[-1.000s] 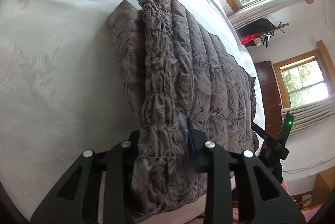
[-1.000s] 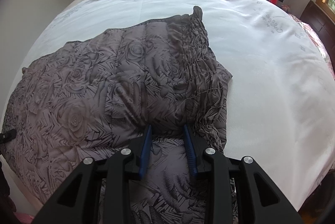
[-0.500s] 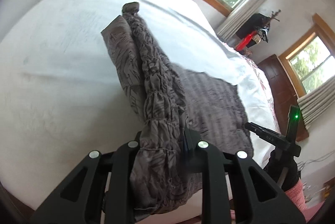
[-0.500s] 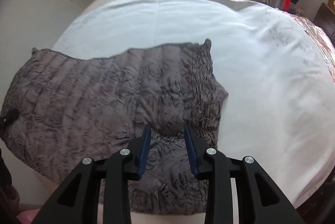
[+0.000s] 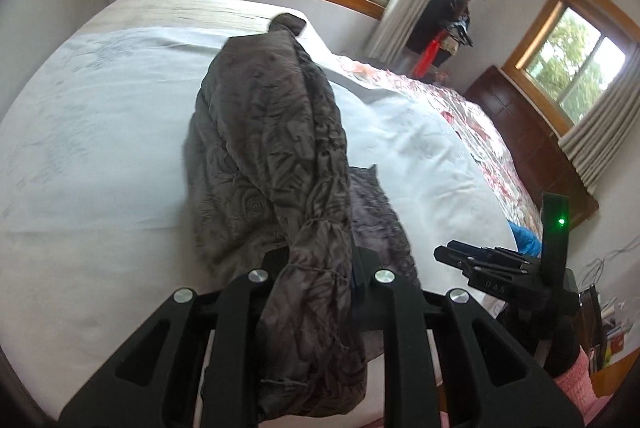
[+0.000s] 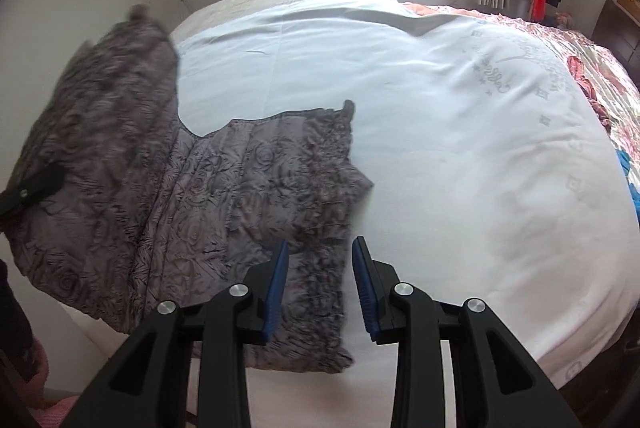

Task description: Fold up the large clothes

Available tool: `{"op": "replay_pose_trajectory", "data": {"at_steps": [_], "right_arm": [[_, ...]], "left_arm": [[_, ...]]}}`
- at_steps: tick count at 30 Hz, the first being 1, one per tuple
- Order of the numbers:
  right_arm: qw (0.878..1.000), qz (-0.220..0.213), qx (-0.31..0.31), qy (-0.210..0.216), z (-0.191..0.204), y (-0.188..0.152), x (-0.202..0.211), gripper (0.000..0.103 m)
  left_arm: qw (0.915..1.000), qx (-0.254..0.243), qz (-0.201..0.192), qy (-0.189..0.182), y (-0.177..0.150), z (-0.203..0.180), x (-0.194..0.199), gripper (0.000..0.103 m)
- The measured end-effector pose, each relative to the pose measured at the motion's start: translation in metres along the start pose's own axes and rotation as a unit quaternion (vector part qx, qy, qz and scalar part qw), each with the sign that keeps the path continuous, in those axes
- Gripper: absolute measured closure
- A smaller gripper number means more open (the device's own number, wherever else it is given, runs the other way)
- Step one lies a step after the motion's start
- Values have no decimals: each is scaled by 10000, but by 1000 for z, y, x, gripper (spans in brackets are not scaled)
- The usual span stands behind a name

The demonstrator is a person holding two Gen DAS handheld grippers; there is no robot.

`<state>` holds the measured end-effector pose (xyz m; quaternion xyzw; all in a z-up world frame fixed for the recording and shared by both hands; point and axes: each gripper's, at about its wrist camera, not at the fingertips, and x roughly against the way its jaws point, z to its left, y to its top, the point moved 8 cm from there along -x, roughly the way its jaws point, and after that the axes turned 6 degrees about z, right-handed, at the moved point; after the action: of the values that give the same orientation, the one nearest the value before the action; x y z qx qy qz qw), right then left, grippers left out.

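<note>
While the left gripper clamps the soft, limp grey rose-print garment's shirred edge, the right gripper gapes empty over its near hem, the likeliest hold.

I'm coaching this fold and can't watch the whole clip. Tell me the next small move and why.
Probably carry the left gripper across toward the right gripper, laying its raised edge of the grey garment over the half lying on the white bedsheet. The left side is lifted; the right jaws stand open around the near edge.
</note>
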<state>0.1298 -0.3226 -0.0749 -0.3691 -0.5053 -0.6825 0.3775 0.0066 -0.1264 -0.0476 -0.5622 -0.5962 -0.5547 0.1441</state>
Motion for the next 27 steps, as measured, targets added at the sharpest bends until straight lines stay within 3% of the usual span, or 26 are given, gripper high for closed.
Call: {"op": "replay_pose_trajectory", "data": {"at_steps": [8,17,22,27], "right_arm": [[9999,35,-109,-15,-38,-6,4,70],[9996,192,-193,23,-64,-14,-7,70],[9993,300,-219,34,-73,-18,-14,70],[9991,354,-221,37,-77,-19,-20,70]], "left_arm": [[9981,-415,321,309,-4,-52,-68,87],[9926,-793,793,467,-29,-75,-128,87],[9885,-787,1220,423,-51,-73,-164,87],[9886,-619,1343,296,-57,-60,-181,87]]}}
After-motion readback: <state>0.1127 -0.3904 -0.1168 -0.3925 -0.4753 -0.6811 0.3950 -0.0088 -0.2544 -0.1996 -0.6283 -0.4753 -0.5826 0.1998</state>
